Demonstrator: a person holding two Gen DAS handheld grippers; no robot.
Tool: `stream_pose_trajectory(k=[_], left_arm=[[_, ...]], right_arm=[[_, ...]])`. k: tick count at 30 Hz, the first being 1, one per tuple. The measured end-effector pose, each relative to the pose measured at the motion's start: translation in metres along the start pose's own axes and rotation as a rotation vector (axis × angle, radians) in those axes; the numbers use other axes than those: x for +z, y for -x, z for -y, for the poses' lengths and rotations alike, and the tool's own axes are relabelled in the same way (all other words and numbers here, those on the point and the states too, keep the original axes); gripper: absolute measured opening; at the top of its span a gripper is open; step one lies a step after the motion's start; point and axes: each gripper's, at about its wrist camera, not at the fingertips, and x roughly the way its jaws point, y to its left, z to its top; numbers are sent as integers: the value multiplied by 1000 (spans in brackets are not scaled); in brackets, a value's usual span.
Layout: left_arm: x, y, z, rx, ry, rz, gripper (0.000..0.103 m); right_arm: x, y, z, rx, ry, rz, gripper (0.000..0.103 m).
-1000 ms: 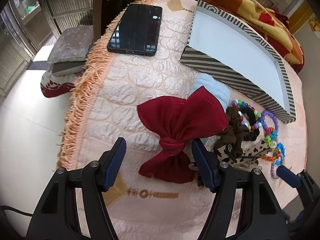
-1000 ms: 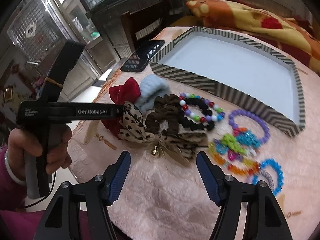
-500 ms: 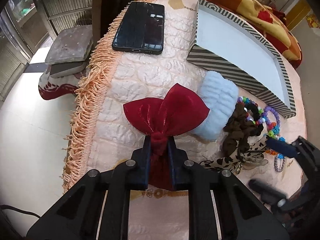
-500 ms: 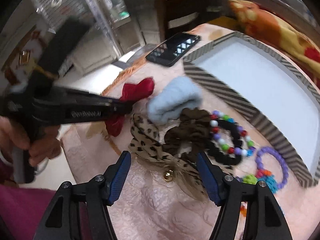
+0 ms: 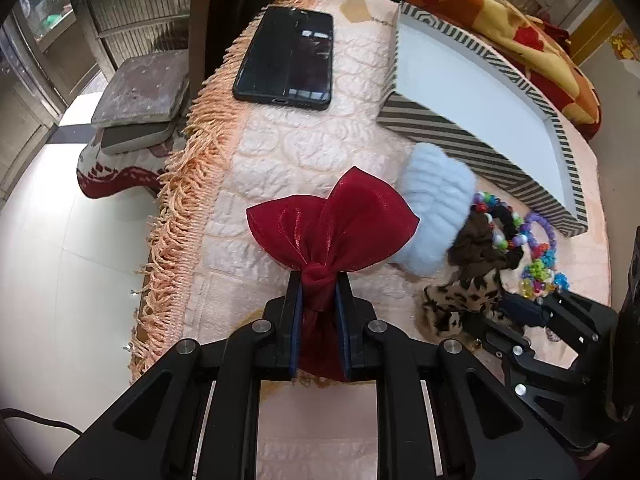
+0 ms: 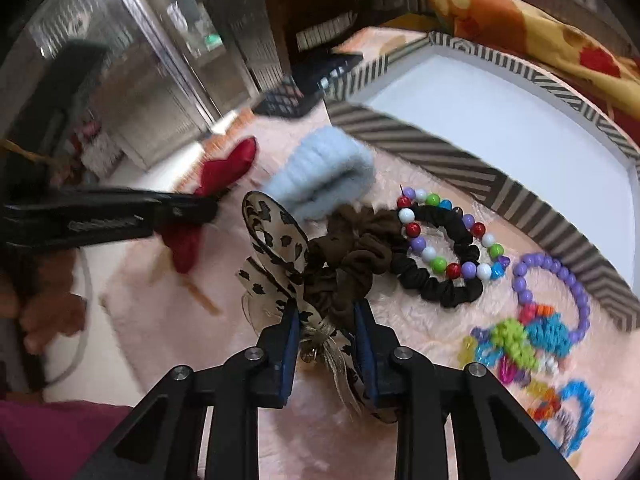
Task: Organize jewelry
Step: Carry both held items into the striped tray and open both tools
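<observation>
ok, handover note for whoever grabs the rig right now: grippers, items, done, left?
Left hand-held gripper: shut on the red bow at its knot.
Right hand-held gripper: closed around the leopard-print bow at its centre; a firm grip cannot be confirmed.
Striped tray: white inside, nothing in the part that shows.
On the pink cloth in front of the tray: blue fluffy scrunchie, brown scrunchie, black scrunchie with a beaded bracelet on it, purple bead bracelet, and a heap of coloured bead bracelets.
Done: nothing trayed.
Left: probably tray both bows, then the rest.
</observation>
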Motion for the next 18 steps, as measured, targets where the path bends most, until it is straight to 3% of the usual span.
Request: stream_pose_trajectory(k=[9,18], left_arm=[[0,36,12,-22,-19,72,14],[28,61,49,-55,-90,138,14]], right_arm=[[-3,74,-4,-9,-19,159,26],[24,98,26,-127,-99,254,26]])
